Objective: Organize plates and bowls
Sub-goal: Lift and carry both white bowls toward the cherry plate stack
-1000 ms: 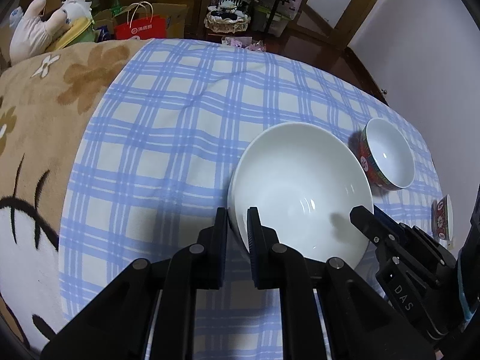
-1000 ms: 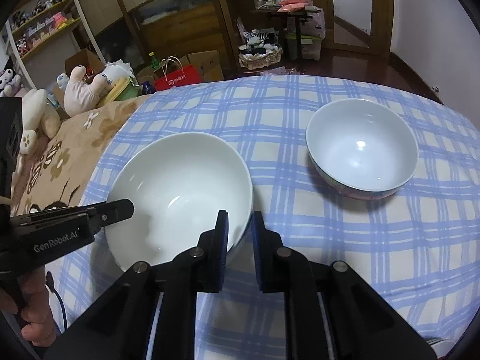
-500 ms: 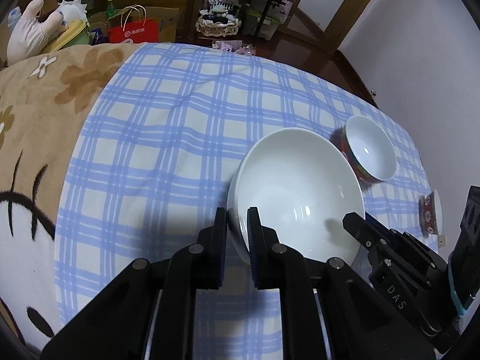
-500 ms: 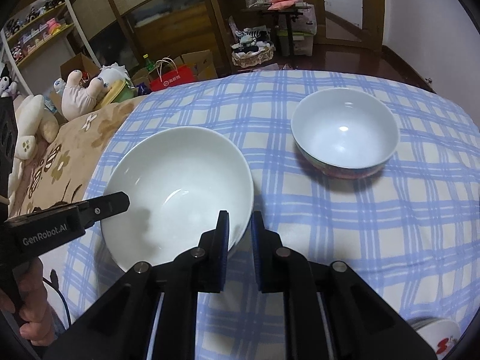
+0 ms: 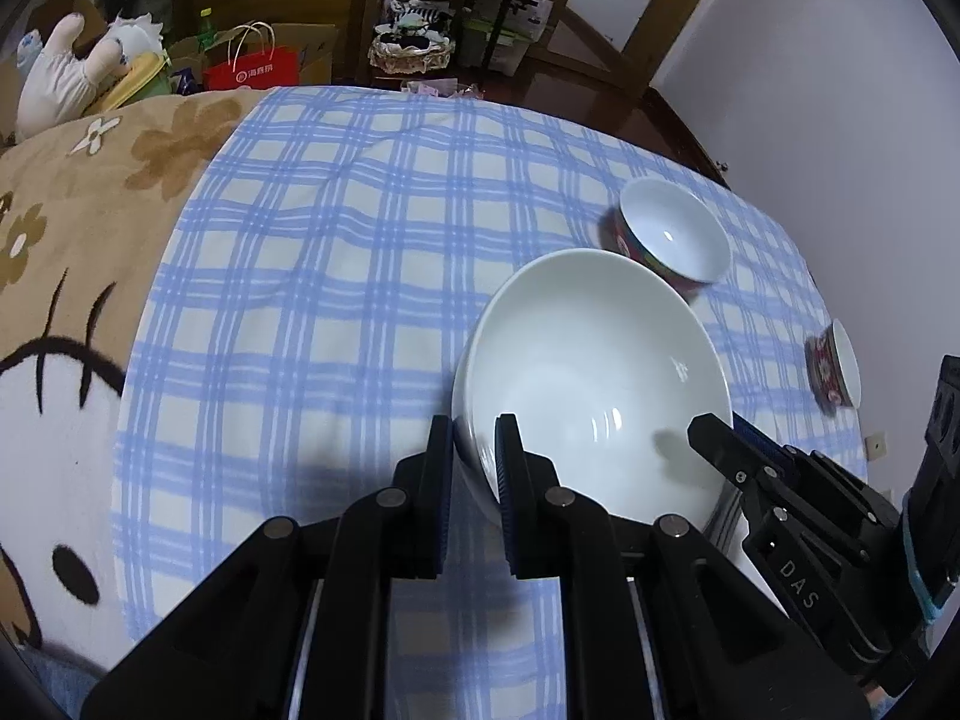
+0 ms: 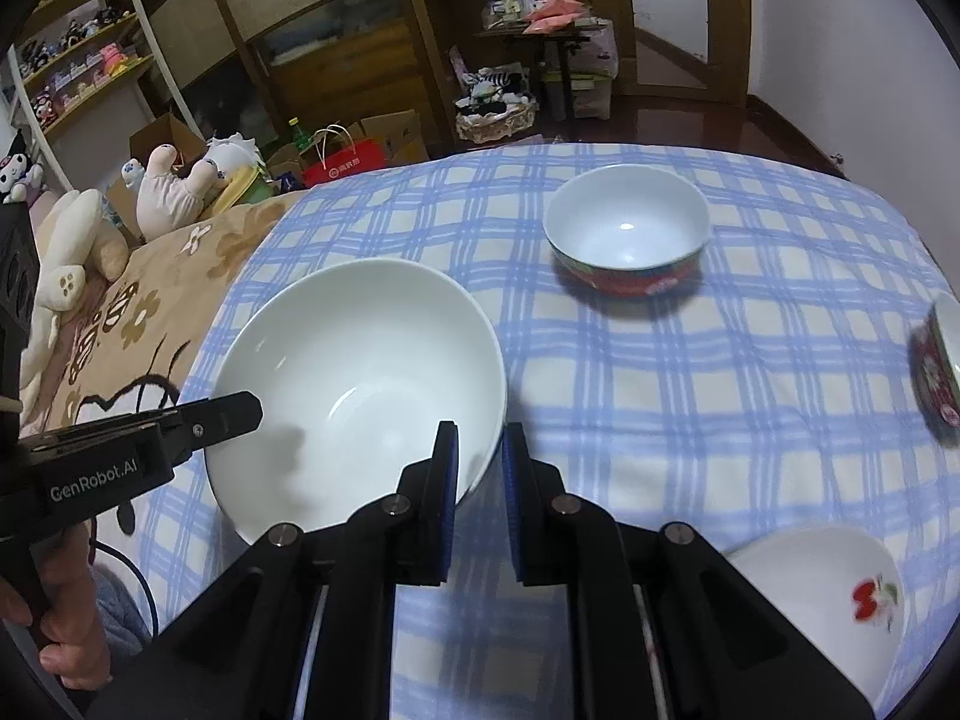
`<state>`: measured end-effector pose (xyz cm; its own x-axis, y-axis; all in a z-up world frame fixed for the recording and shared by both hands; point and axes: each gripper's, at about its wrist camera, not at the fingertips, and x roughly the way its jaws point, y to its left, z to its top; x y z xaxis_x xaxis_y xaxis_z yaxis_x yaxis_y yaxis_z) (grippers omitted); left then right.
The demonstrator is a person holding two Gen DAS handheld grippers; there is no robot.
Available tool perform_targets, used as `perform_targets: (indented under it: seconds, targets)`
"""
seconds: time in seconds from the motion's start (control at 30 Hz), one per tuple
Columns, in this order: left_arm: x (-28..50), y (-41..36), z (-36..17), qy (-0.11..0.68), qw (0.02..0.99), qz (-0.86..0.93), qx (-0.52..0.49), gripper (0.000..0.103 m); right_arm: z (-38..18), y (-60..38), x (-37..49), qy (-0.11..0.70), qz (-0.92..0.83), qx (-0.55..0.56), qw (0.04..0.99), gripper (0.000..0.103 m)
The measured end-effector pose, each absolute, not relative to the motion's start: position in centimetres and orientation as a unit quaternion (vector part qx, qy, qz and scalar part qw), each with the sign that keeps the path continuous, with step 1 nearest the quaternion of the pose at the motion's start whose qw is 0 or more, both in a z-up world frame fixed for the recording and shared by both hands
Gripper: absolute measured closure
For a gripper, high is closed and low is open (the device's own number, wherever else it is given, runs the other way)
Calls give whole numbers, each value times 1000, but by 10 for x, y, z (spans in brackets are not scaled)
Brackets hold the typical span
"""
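Blue-checked cloth covered the surface; a tan flowered blanket lay along its left edge, in the left wrist view.

Large white bowl served as landmark, held over the cloth near its left side. Left gripper was nearly closed, pinching the bowl's left rim, one finger outside the wall and one inside. Right gripper was likewise nearly closed, clamped on the opposite rim. Both held the same bowl.

Beyond the bowl and to its right stood a medium bowl with red patterned outside, white inside, upright on the cloth, apart from the landmark.

Right of the landmark, at the cloth's edge, was a small red-patterned bowl, partly cut off by the frame.

Nearer than the landmark on the right lay a white dish with a strawberry print, blurred.

A hand gripped the left gripper's handle.
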<state>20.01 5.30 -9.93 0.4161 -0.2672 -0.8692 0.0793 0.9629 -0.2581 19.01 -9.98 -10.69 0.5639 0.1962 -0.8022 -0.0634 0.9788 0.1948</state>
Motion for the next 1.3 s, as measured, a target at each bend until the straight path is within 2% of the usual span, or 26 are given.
perform_targets:
  seconds: [0.6, 1.3]
  targets:
    - [158, 37, -102, 548, 826, -113, -64, 90, -109, -109, 131, 461, 52, 97, 881, 87]
    - [159, 26, -128, 584, 802, -115, -39, 90, -134, -114, 119, 477, 44, 98, 873, 87]
